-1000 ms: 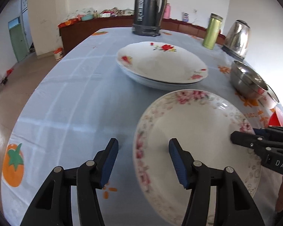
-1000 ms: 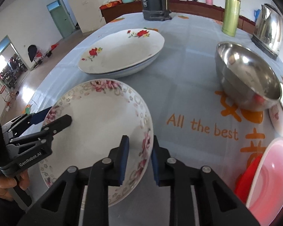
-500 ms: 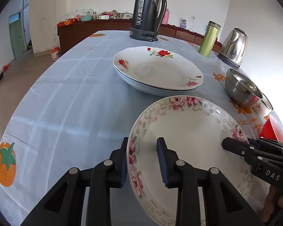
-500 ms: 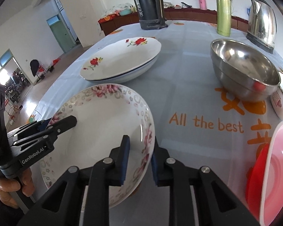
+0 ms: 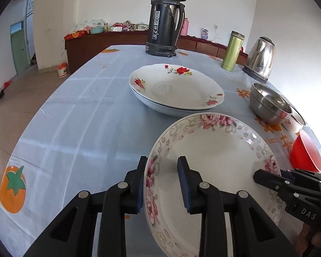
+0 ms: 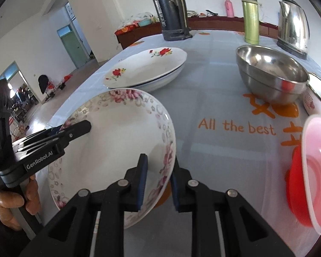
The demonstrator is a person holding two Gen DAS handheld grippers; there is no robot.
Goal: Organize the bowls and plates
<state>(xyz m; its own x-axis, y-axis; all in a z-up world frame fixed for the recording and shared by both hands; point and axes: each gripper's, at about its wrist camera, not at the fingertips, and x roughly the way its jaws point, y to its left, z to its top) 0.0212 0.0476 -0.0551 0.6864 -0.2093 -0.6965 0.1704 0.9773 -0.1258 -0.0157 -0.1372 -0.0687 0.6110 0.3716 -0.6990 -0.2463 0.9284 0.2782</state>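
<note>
A pink-flowered plate (image 5: 216, 156) is held off the blue tablecloth by both grippers. My left gripper (image 5: 161, 182) is shut on its left rim; my right gripper (image 6: 158, 177) is shut on its right rim (image 6: 168, 150). Each gripper also shows in the other view: the right one (image 5: 289, 184), the left one (image 6: 53, 137). Beyond the held plate stands a stack of red-rose plates (image 5: 175, 87), also in the right wrist view (image 6: 147, 68). A steel bowl (image 6: 271, 75) stands to the right.
A red and pink plastic bowl (image 6: 310, 169) lies at the right edge, with a small white bowl (image 5: 295, 122) behind it. A dark thermos jug (image 5: 164, 19), a green flask (image 5: 232, 50) and a steel kettle (image 5: 261, 57) stand at the far end of the table (image 5: 75, 117).
My left gripper closed on the plate's left rim. Both grippers then lifted the pink-flowered plate off the tablecloth, tilting it.
</note>
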